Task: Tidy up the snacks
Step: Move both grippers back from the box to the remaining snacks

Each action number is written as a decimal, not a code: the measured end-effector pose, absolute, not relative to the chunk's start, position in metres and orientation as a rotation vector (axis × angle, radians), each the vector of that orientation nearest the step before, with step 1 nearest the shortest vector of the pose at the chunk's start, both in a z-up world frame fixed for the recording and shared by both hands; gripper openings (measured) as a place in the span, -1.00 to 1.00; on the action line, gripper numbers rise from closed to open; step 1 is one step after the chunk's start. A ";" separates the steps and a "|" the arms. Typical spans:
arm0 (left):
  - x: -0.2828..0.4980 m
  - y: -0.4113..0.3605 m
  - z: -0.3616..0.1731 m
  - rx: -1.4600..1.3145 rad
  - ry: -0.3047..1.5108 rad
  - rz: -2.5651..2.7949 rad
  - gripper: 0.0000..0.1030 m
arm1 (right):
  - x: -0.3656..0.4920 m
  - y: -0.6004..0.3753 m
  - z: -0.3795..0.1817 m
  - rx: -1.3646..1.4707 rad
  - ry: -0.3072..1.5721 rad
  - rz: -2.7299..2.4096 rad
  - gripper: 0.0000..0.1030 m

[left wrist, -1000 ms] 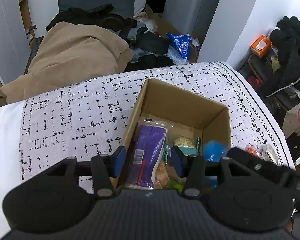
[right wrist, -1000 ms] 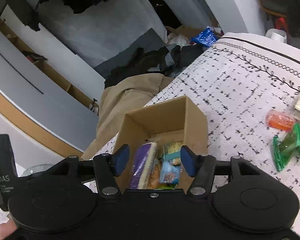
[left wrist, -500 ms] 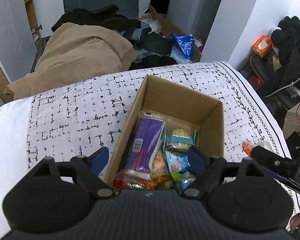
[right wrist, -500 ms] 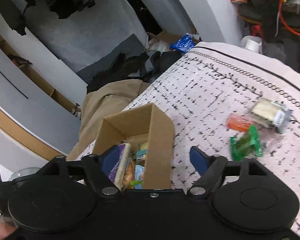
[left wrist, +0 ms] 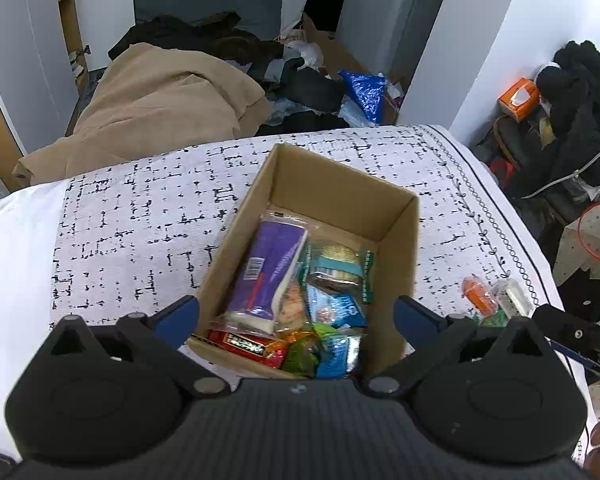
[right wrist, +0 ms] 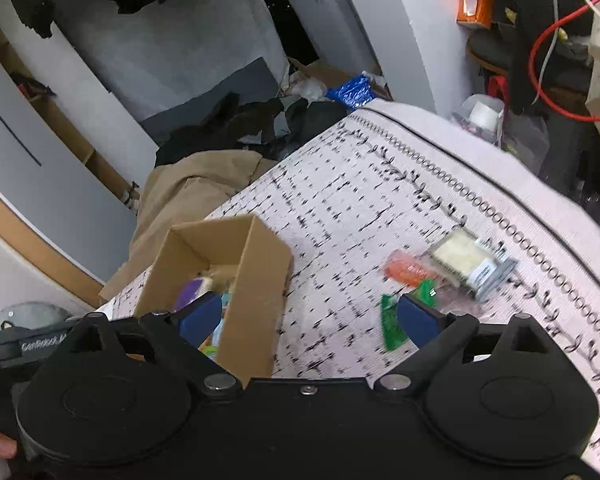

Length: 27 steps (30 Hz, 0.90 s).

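Observation:
An open cardboard box (left wrist: 332,184) stands on the patterned bed cover and holds several snack packets, among them a purple pack (left wrist: 270,268) and a blue packet (left wrist: 336,306). My left gripper (left wrist: 296,314) is open and empty above the box's near end. My right gripper (right wrist: 308,316) is open and empty, to the right of the box (right wrist: 252,280). On the cover ahead of it lie a green packet (right wrist: 392,320), an orange packet (right wrist: 406,272) and a clear pack of pale biscuits (right wrist: 466,260). These also show in the left wrist view, with the orange packet (left wrist: 478,292) to the right of the box.
The bed cover (left wrist: 140,220) ends at a bordered edge on the right (right wrist: 480,176). Beyond the bed lie a tan blanket (left wrist: 160,108), dark clothes and a blue bag (left wrist: 364,88). An orange tissue box (left wrist: 518,96) sits at the right.
Both grippers have opened wider. The left one has drawn back from the box. The right one has swung right, from above the box to the loose snacks on the cover.

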<state>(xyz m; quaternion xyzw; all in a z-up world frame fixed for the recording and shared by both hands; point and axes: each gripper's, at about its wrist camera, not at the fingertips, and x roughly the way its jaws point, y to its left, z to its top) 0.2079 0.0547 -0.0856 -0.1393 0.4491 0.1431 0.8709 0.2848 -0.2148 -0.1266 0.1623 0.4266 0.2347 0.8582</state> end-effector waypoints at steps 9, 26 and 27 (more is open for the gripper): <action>0.209 0.029 -0.081 -0.290 0.927 0.279 1.00 | 0.299 -0.241 -0.129 0.268 0.878 0.505 0.86; 0.234 -0.029 -0.104 -0.332 0.971 0.241 1.00 | 0.323 -0.303 -0.137 0.373 0.870 0.487 0.77; 0.235 -0.033 -0.106 -0.326 0.972 0.236 1.00 | 0.324 -0.306 -0.138 0.373 0.868 0.487 0.77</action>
